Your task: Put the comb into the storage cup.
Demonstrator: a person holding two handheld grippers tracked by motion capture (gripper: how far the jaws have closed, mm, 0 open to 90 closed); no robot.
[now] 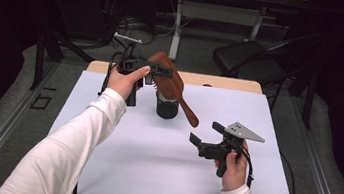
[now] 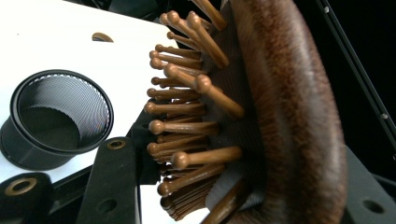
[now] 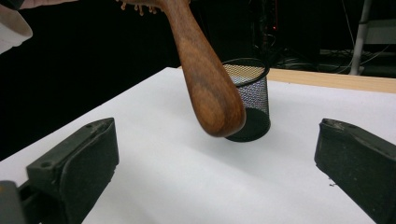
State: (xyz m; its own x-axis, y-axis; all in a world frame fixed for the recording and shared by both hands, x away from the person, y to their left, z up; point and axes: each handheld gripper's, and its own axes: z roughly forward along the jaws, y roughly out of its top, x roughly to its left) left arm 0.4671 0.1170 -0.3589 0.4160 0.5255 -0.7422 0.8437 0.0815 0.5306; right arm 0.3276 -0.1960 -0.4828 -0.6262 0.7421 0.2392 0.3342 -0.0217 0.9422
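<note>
A brown wooden hairbrush [image 1: 171,84] hangs tilted in the air, handle pointing down toward the near right, above and in front of a black mesh cup [image 1: 166,107]. My left gripper [image 1: 152,69] is shut on the brush's head; its own view shows the wooden bristles [image 2: 196,116] and the brush's curved back [image 2: 289,121] between the jaws, with the empty cup [image 2: 58,116] below at left. My right gripper [image 1: 207,133] stands open low over the white table cover, nothing between its fingers. Its view has the brush handle [image 3: 205,74] in front of the cup [image 3: 250,100].
The white cover [image 1: 151,165] lies on a wooden table whose far edge [image 1: 222,82] shows beyond it. A black chair [image 1: 250,59] and a second table's legs stand behind. Dark floor surrounds the table on both sides.
</note>
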